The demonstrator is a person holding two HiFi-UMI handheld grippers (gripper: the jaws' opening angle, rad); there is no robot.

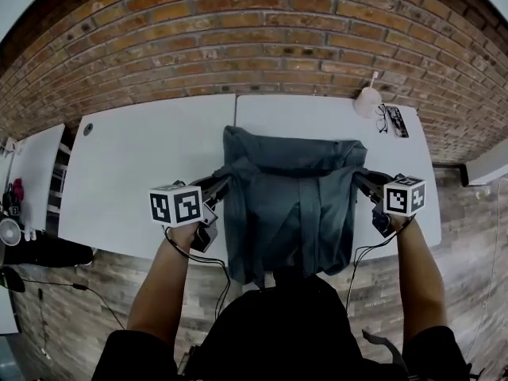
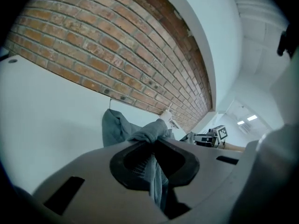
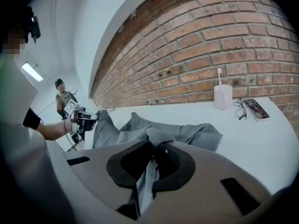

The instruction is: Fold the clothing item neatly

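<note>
A grey clothing item (image 1: 290,197) lies partly on the white table (image 1: 143,161) and hangs over its near edge. My left gripper (image 1: 221,182) is shut on the garment's left edge, lifted off the table. My right gripper (image 1: 361,179) is shut on the right edge at about the same height. In the left gripper view the cloth (image 2: 152,139) is pinched between the jaws, bunches above them and trails down between them. The right gripper view shows the same: cloth (image 3: 156,136) clamped in the jaws, the rest (image 3: 187,132) spread on the table beyond.
A brick wall (image 1: 254,38) runs behind the table. At the table's far right stand a white cup with a toothbrush (image 1: 367,100), glasses (image 1: 383,117) and a dark phone (image 1: 397,121). Another white table (image 1: 32,161) stands to the left.
</note>
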